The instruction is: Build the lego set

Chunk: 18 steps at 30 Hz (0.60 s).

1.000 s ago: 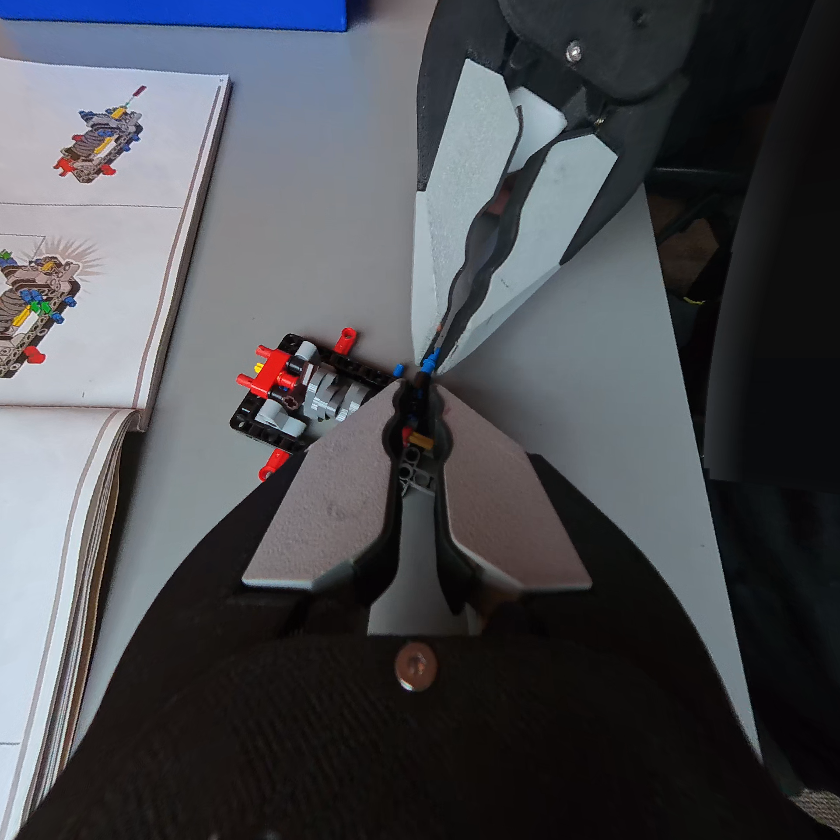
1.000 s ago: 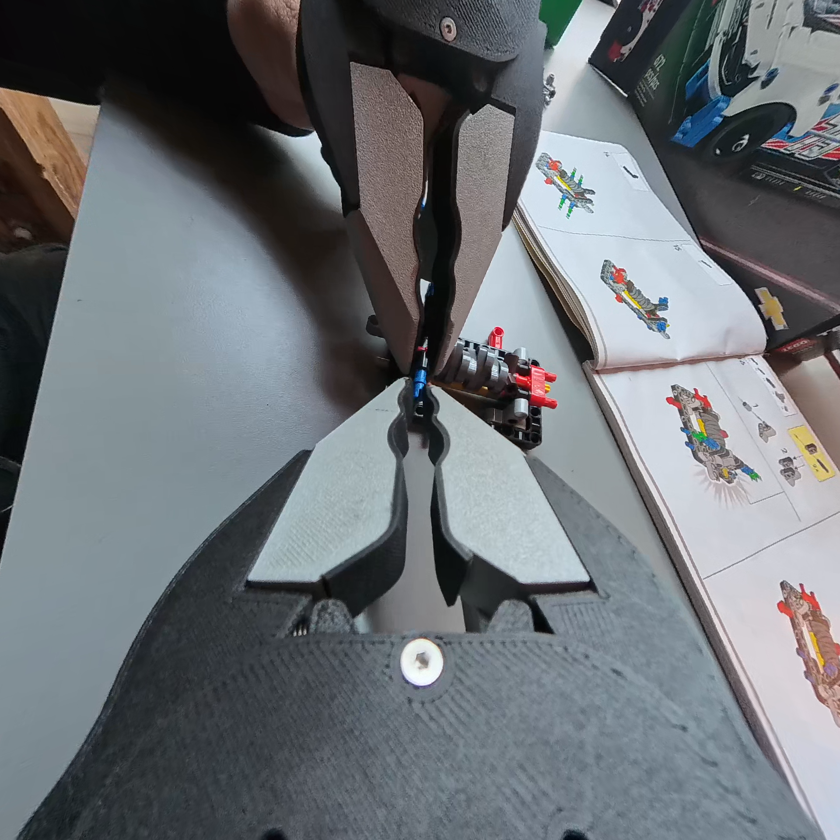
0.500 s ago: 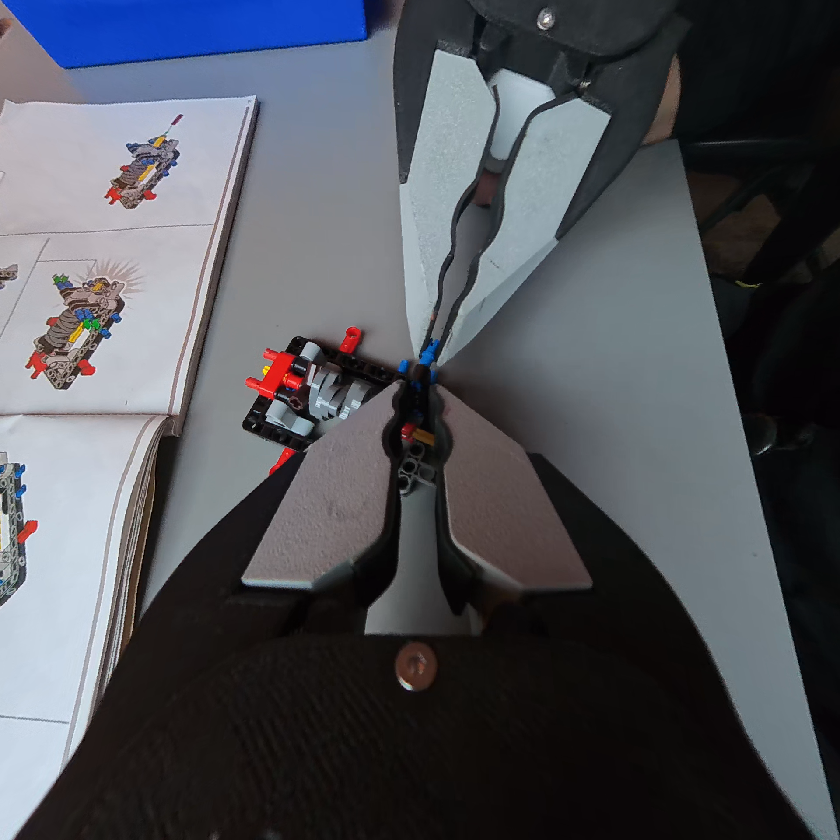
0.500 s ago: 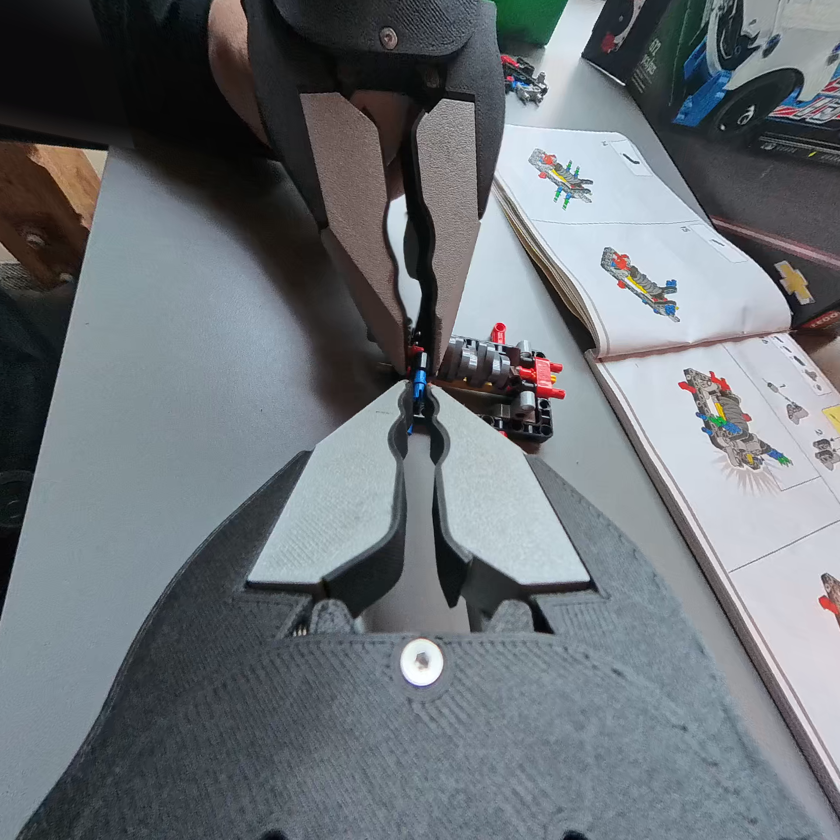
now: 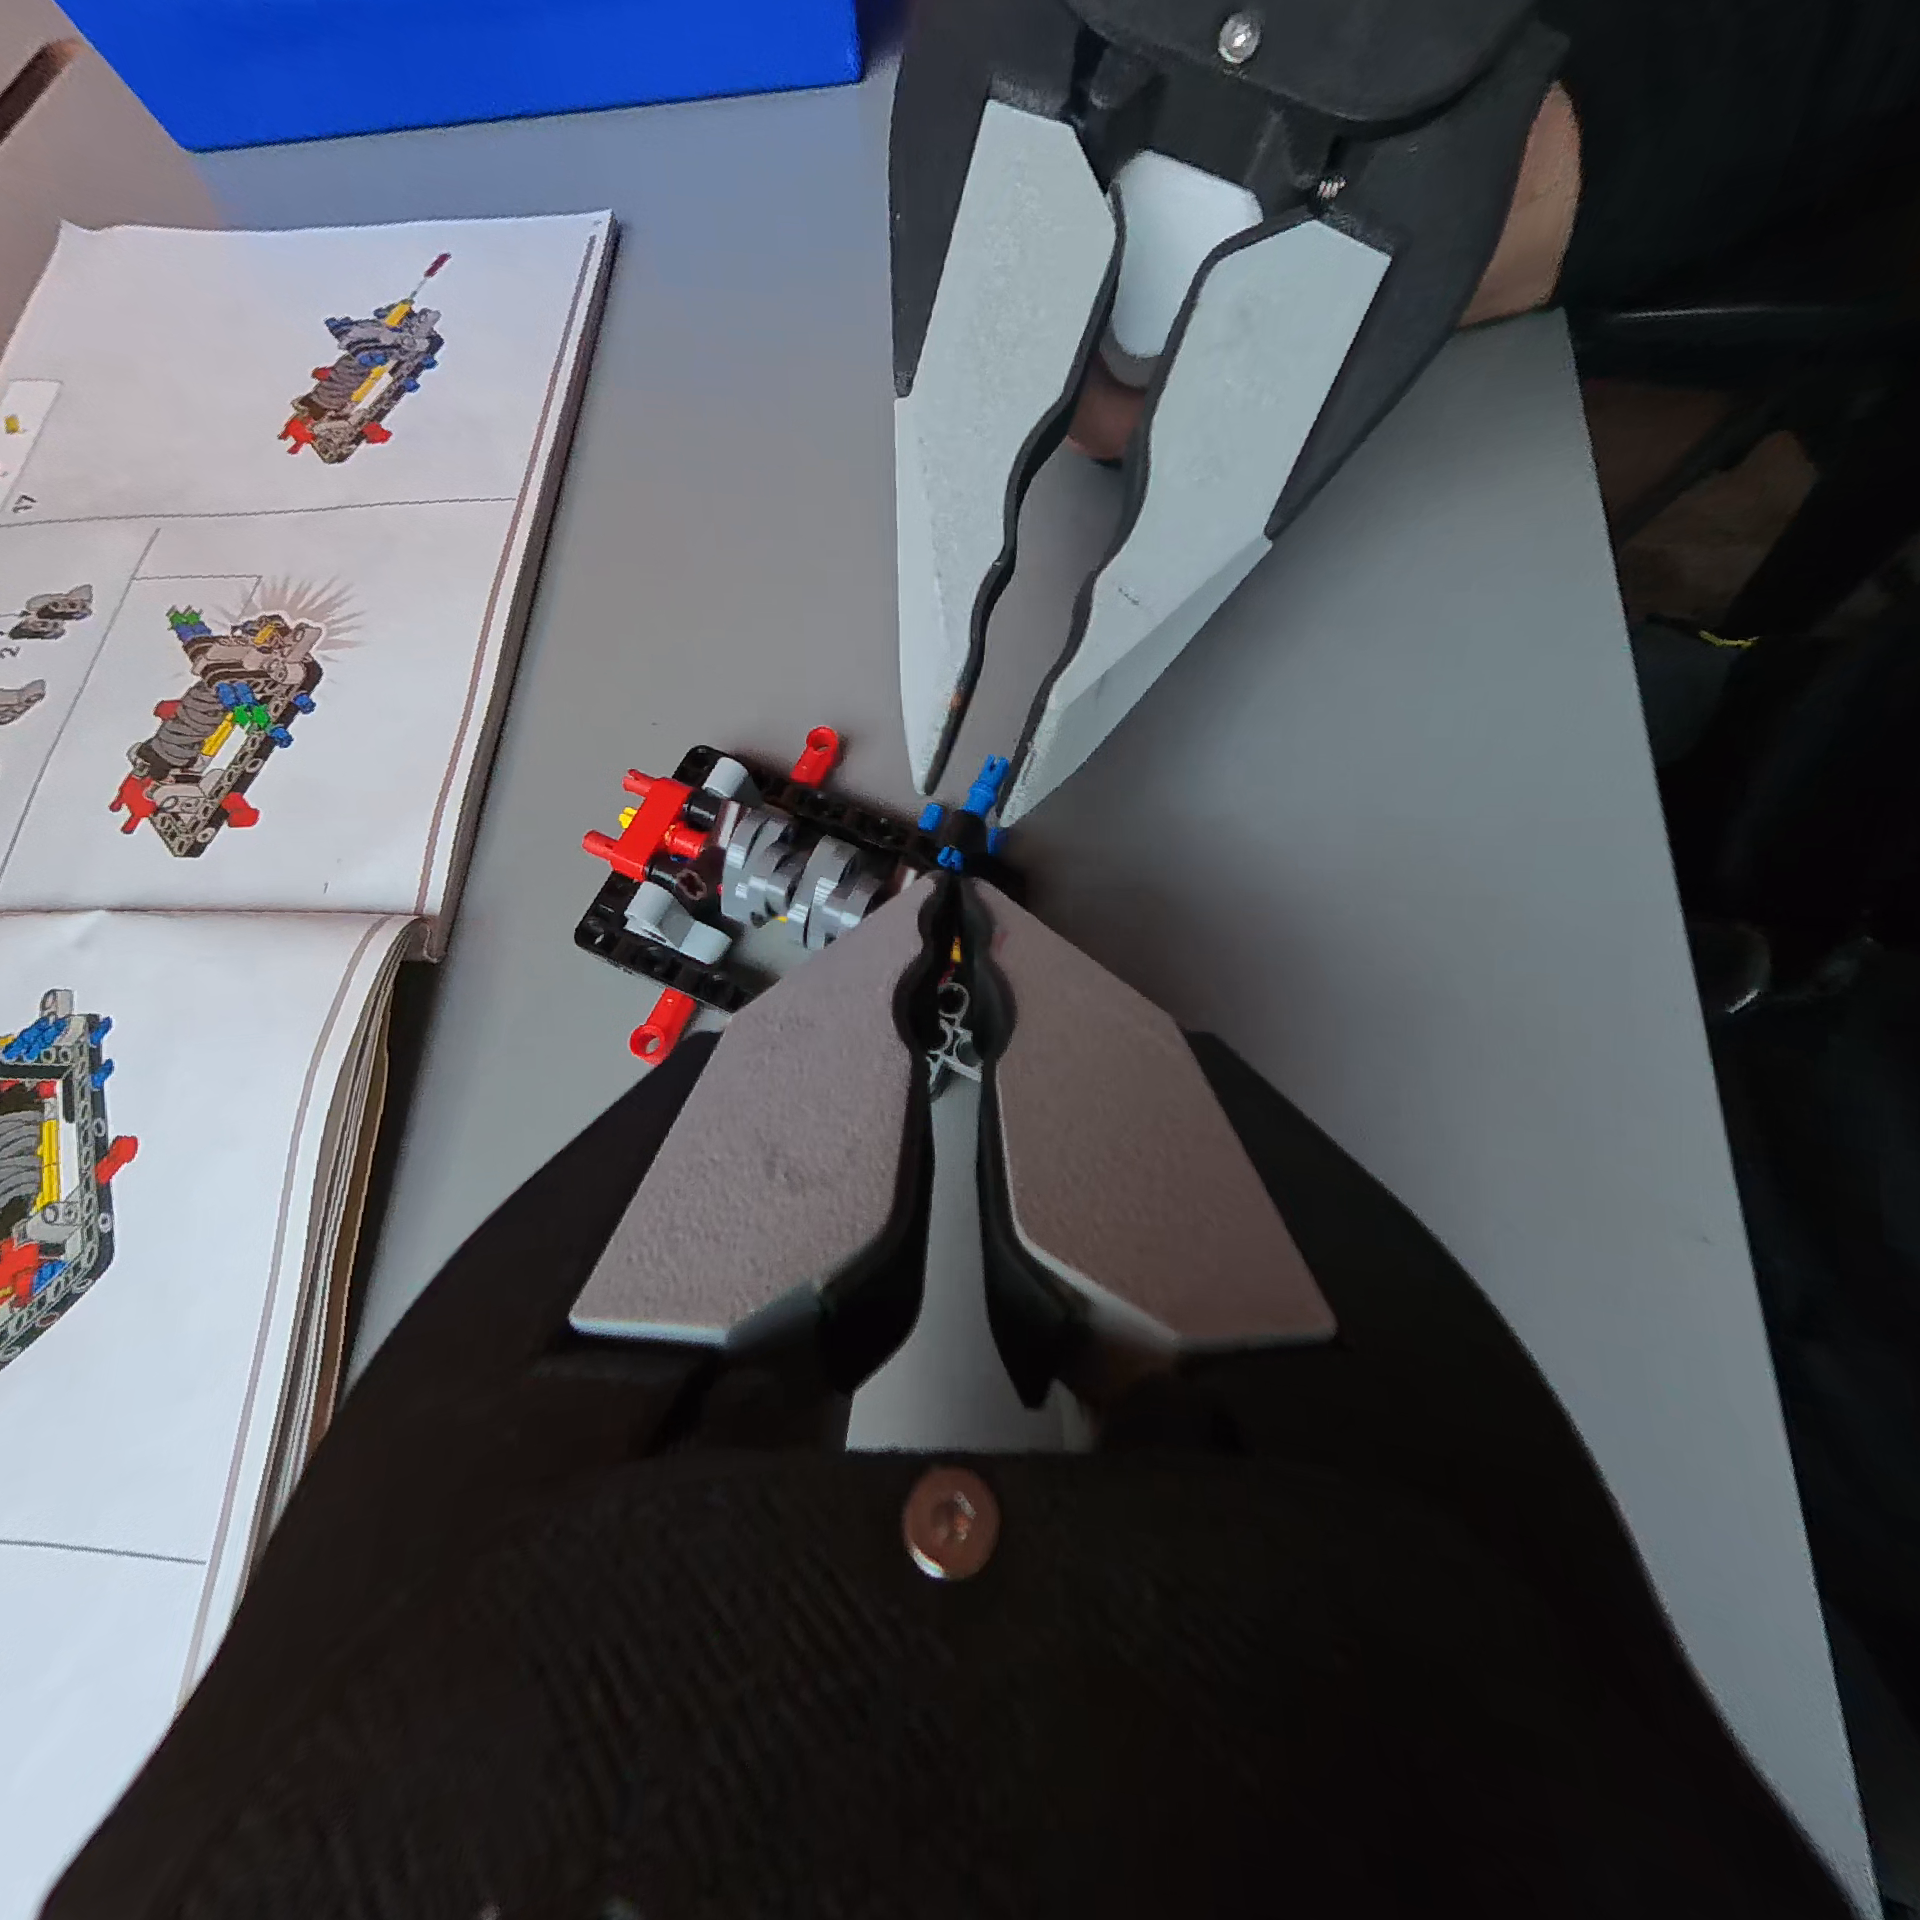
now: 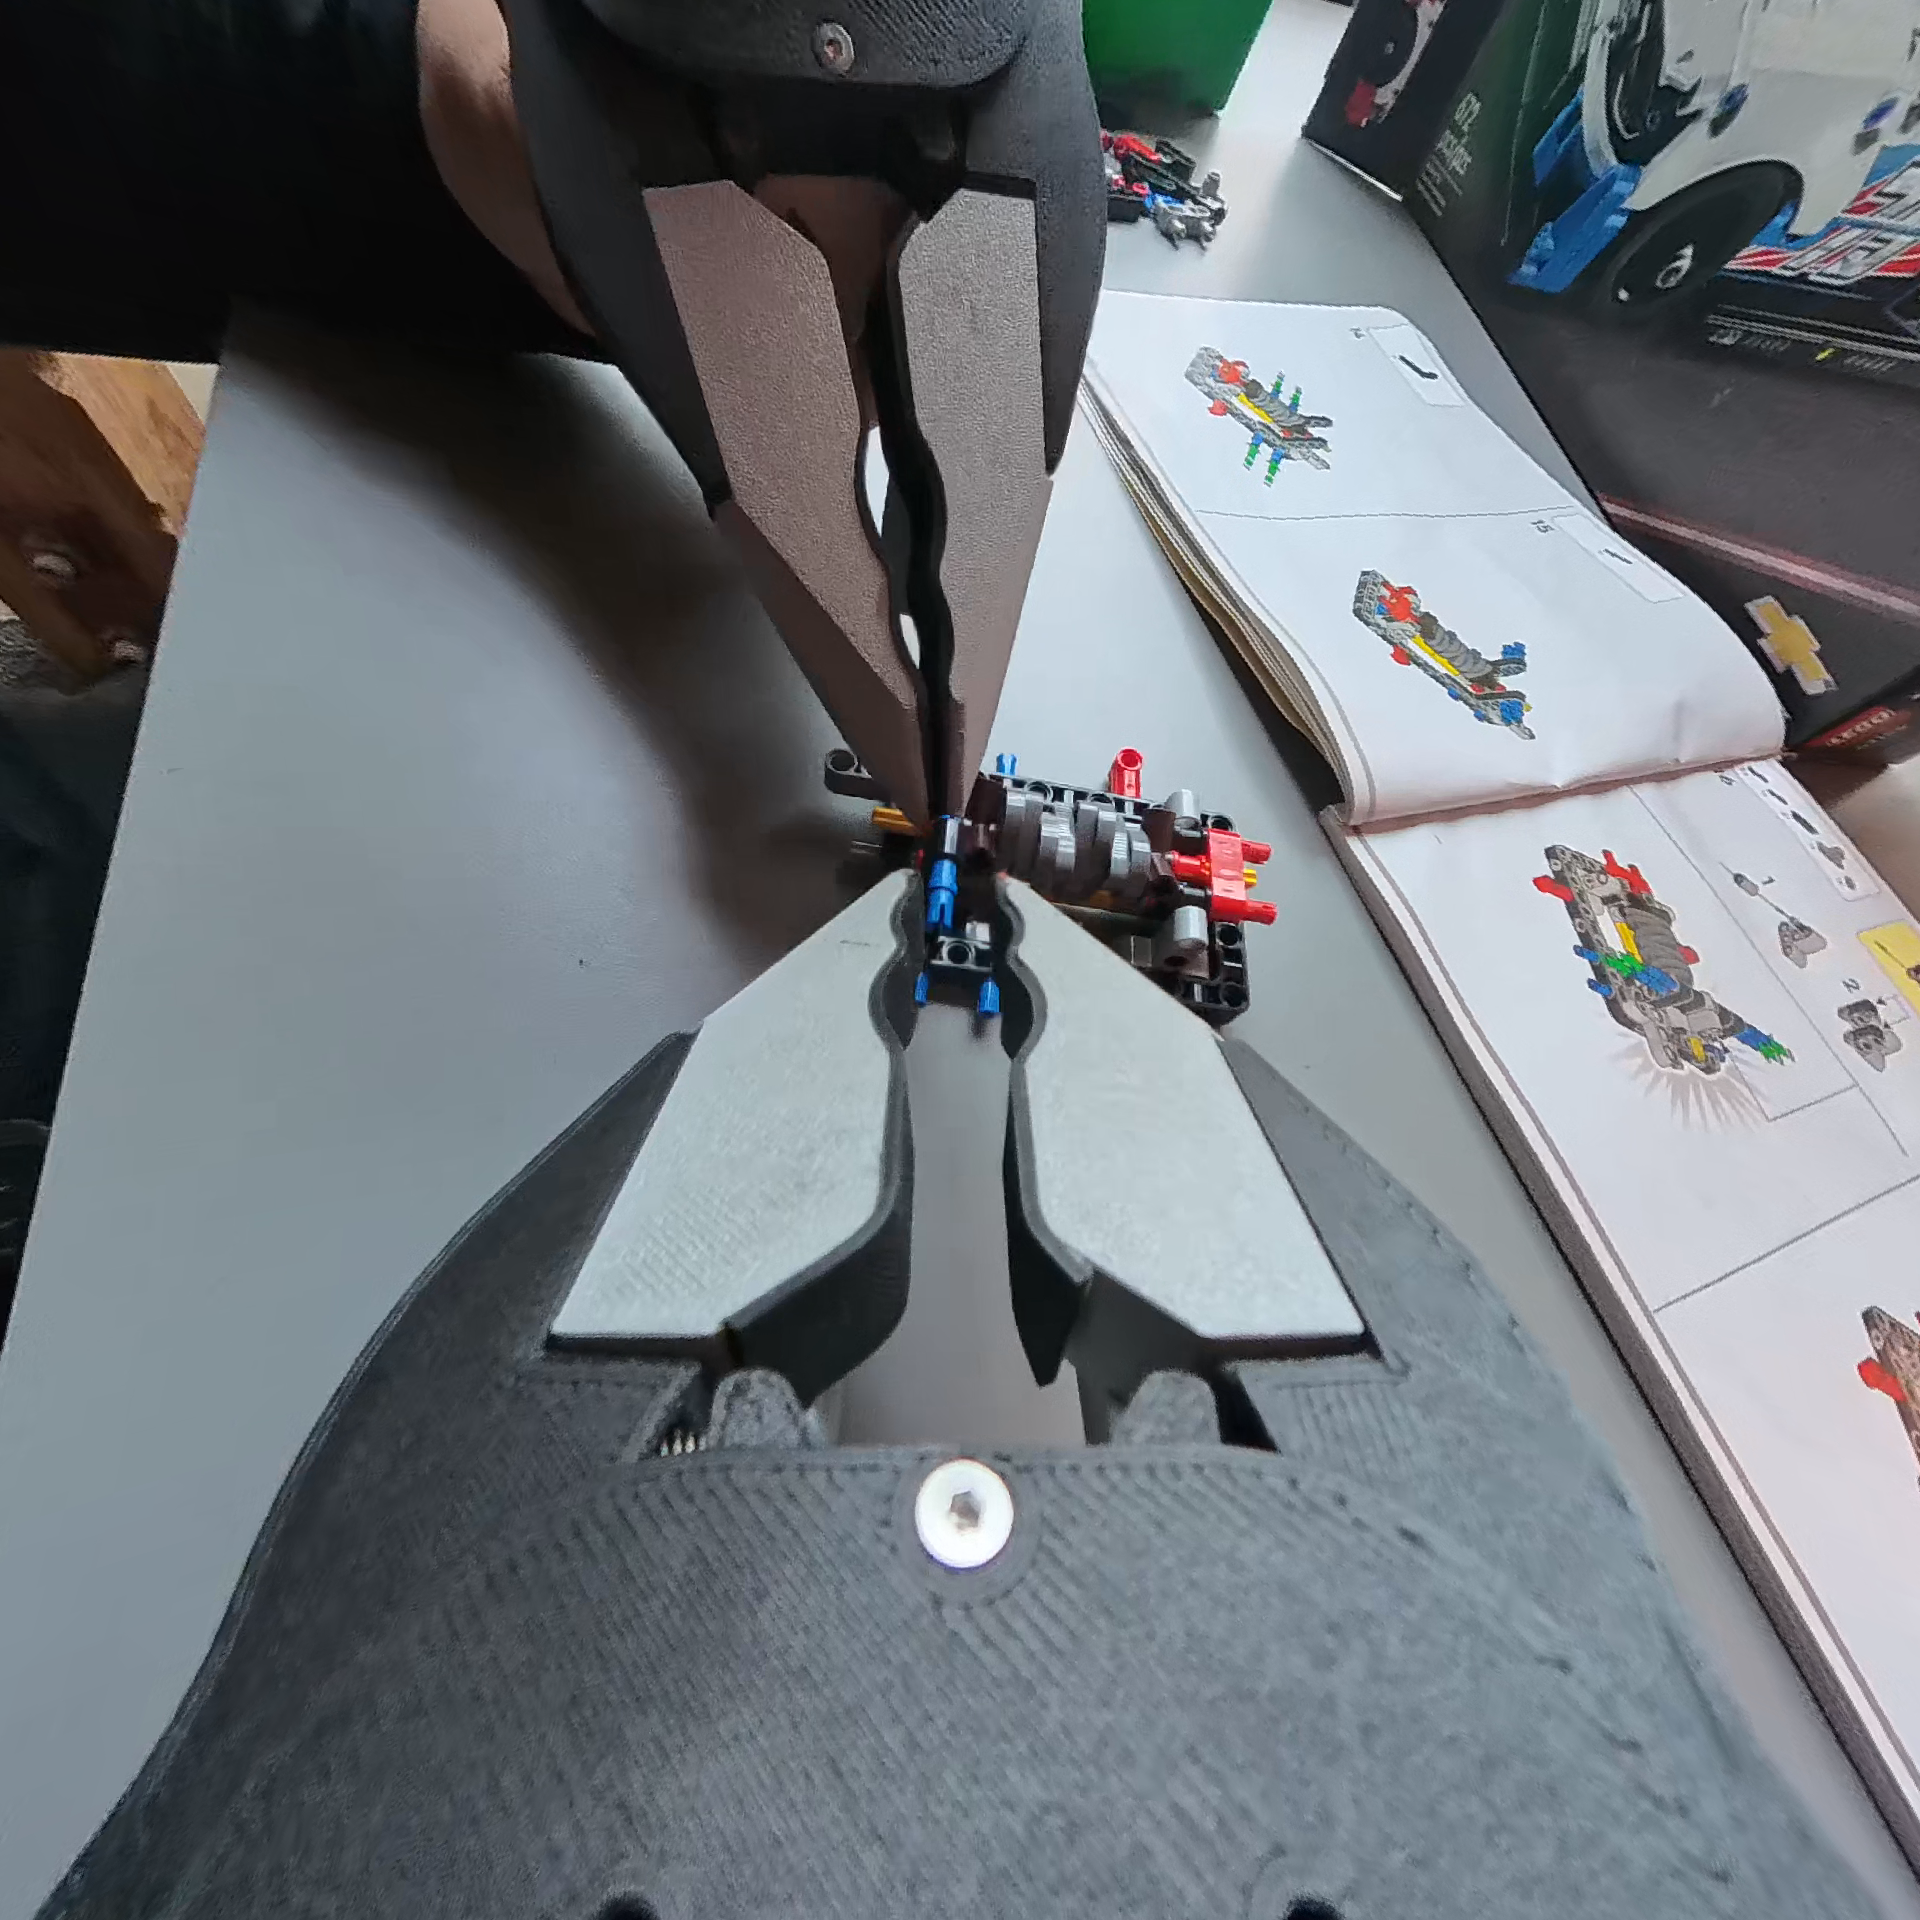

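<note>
A plain grey table (image 5: pixel 1351 727) spreads under and around the jaws of the left gripper (image 5: pixel 948 888). Far ahead of those jaws and off to their left, a bright blue box (image 5: pixel 468 73) sits at the table's far side, cut off by the frame. To their right, past the table's edge, everything is too dark to make out.

Far ahead of the jaws of the right gripper (image 6: pixel 954 883), slightly right, stands a green container (image 6: pixel 1174 52). Well left of them, off the table and lower down, is some wooden furniture (image 6: pixel 73 499).

Desk-like hobby workspace: grey table (image 6: pixel 416 727), open instruction booklet (image 6: pixel 1455 623), set box (image 6: pixel 1714 208).
</note>
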Each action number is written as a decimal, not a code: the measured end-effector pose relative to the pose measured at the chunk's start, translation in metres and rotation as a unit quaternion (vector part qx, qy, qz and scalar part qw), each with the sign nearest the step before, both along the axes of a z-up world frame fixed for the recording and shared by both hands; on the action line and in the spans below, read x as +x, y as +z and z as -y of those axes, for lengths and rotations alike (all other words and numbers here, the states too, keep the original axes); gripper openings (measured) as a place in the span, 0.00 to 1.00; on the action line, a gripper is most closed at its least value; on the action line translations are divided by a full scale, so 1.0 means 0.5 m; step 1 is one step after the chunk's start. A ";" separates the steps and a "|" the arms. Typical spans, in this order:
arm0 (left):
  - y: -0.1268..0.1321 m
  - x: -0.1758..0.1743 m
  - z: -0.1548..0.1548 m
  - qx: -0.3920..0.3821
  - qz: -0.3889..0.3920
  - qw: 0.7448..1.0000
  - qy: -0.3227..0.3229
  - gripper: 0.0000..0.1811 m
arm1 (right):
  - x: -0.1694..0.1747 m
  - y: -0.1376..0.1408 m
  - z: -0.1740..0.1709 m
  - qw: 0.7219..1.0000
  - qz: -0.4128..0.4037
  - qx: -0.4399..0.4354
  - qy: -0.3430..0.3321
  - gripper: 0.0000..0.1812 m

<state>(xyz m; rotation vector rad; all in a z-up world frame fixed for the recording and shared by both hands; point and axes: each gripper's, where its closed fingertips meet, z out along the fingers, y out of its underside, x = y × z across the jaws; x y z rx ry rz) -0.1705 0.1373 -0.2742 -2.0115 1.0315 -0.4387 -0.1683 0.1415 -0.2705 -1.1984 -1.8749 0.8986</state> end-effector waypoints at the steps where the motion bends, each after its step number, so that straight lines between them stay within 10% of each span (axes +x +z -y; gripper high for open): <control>1: 0.000 0.000 0.000 -0.001 0.001 1.000 0.000 0.00 | 0.001 -0.001 0.000 1.000 0.001 -0.003 0.002 0.05; 18: 0.004 -0.002 -0.004 0.013 -0.026 1.000 -0.007 0.00 | -0.019 -0.001 0.006 1.000 0.009 -0.011 0.008 0.02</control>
